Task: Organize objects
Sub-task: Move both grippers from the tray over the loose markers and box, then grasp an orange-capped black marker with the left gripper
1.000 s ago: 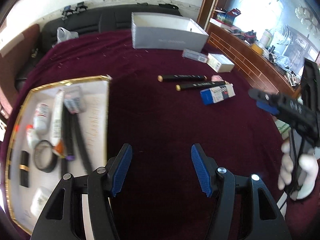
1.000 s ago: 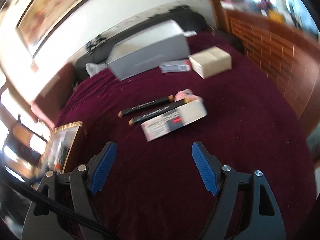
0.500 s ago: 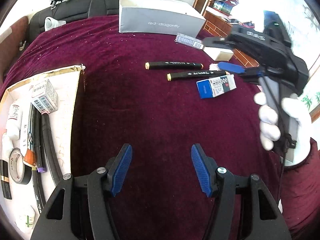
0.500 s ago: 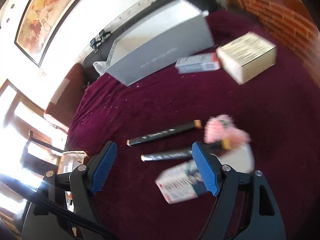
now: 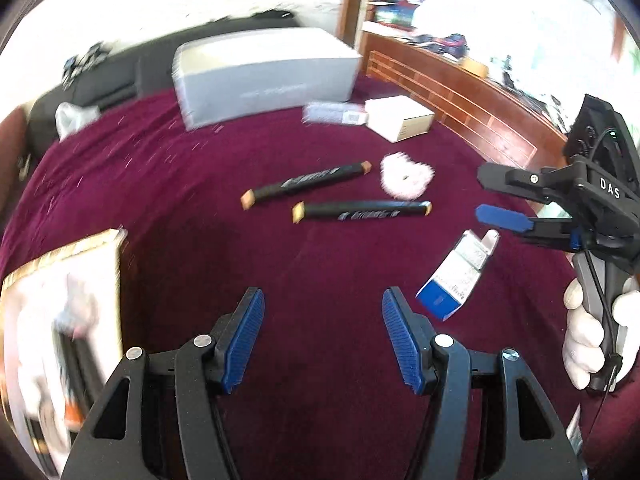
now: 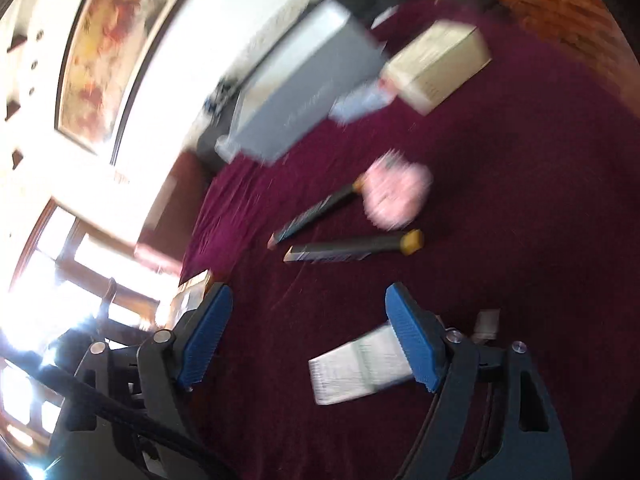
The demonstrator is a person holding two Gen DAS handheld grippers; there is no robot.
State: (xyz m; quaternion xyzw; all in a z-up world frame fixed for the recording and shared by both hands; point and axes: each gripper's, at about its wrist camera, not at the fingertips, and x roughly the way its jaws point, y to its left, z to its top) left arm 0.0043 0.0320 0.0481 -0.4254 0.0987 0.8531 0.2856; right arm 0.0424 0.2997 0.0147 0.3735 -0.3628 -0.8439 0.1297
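Note:
On the maroon cloth lie two black markers [image 5: 306, 186] [image 5: 362, 211], a pink fluffy piece [image 5: 406, 176] and a blue-and-white carton [image 5: 456, 276]. My left gripper [image 5: 323, 308] is open over bare cloth, short of them all. A gloved hand holds my right gripper [image 5: 492, 196] just above the carton's far end. In the right wrist view its jaws [image 6: 308, 320] are opening. The carton [image 6: 360, 368] lies partly between them, under the right finger, and neither pad presses on it. Beyond are the markers [image 6: 352, 250] and the pink piece [image 6: 396, 194].
A gold-edged white tray [image 5: 96, 264] with several items sits at the near left. A grey open box [image 5: 264, 76], a beige box [image 5: 400, 118] and a small flat pack [image 5: 332, 114] stand at the back. A wooden rail [image 5: 460, 100] borders the right side.
The carton has turned and slid away from the markers toward the near side. My right gripper has come down over it. The left view has swung right, so less of the tray shows.

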